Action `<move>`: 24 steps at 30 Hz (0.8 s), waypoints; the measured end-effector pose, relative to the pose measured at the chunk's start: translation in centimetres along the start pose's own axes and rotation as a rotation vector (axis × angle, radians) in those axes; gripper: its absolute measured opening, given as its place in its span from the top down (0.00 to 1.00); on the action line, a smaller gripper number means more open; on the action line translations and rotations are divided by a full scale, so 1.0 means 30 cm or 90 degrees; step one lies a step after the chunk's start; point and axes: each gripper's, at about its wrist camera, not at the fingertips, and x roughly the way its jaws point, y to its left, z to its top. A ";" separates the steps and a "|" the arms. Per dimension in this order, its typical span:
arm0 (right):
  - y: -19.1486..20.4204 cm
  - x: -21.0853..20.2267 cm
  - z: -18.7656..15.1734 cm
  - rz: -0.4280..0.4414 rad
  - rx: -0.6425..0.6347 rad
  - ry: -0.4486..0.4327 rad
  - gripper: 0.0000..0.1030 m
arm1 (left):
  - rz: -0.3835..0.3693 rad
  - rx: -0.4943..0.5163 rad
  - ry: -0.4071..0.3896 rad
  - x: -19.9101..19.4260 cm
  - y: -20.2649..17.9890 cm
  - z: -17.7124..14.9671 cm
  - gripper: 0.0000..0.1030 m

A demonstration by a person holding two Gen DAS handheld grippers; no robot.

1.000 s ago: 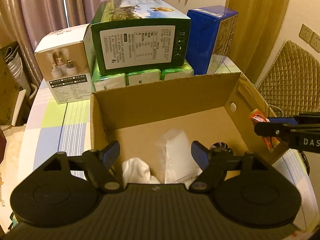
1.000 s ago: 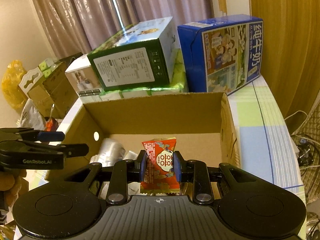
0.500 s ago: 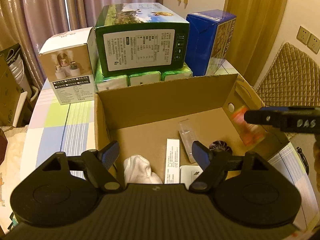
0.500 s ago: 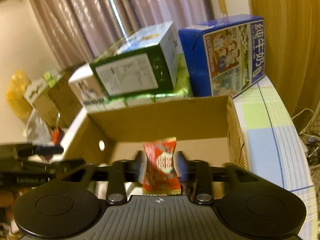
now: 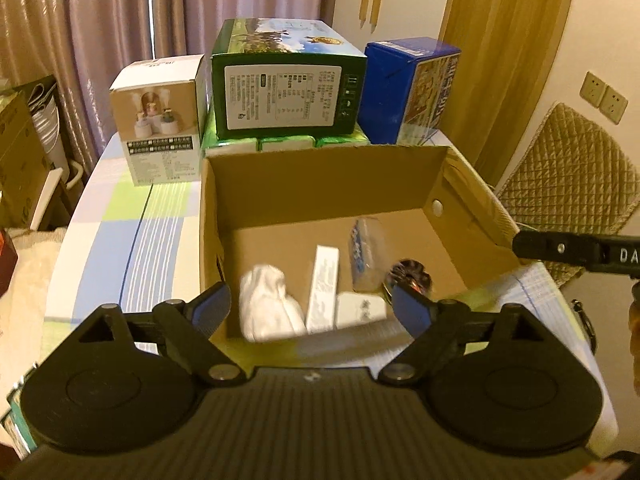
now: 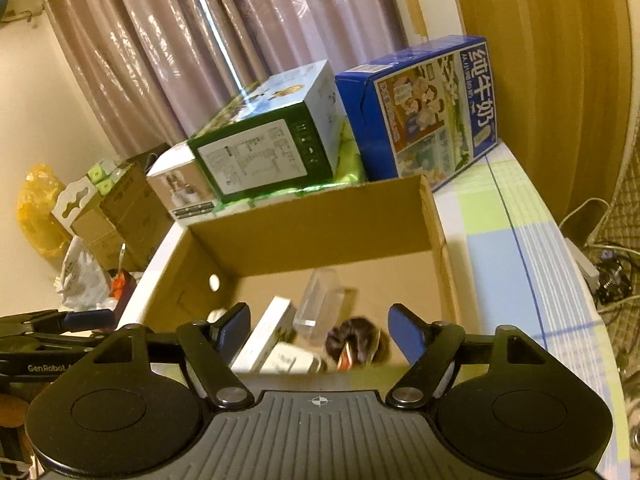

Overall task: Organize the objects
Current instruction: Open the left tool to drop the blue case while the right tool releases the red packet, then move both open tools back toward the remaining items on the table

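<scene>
— While both your tools hang over the near edge, how do the jaws stand?

— Your right gripper (image 6: 320, 328) has its jaws spread wide with nothing between them. Your left gripper (image 5: 310, 306) is the same, spread and empty, its blue pads well apart.

— And what lies just past the tips?

— You are looking down into the cardboard box (image 5: 320, 176), open at the top. On its floor, nearest your left tool, sits a white cloth bundle (image 5: 268, 308). Just beside it lies a long white carton (image 5: 324, 288), then a small white packet (image 5: 360, 312) at the near wall.

— Anything farther right?

— A clear plastic bag (image 5: 366, 252) with blue print lies beyond those, and a dark round thing (image 5: 410, 276) sits close to it. From your right wrist view a sliver of red wrapper (image 6: 346, 356) shows by that dark thing, blurred.

— Behind the box?

— On the checked tablecloth (image 5: 132, 240) stand a white box (image 5: 160, 132), a green box (image 5: 288, 84) stacked on green packs (image 5: 284, 144), and a blue milk carton (image 6: 432, 120).
</scene>
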 end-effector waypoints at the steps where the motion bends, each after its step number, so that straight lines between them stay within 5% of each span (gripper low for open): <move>1: 0.007 -0.025 -0.019 0.000 -0.001 0.000 0.25 | -0.001 -0.005 -0.001 -0.021 -0.006 -0.016 0.16; 24: 0.099 -0.422 -0.467 -0.031 0.000 0.007 0.02 | 0.041 -0.050 -0.004 -0.376 -0.095 -0.408 0.01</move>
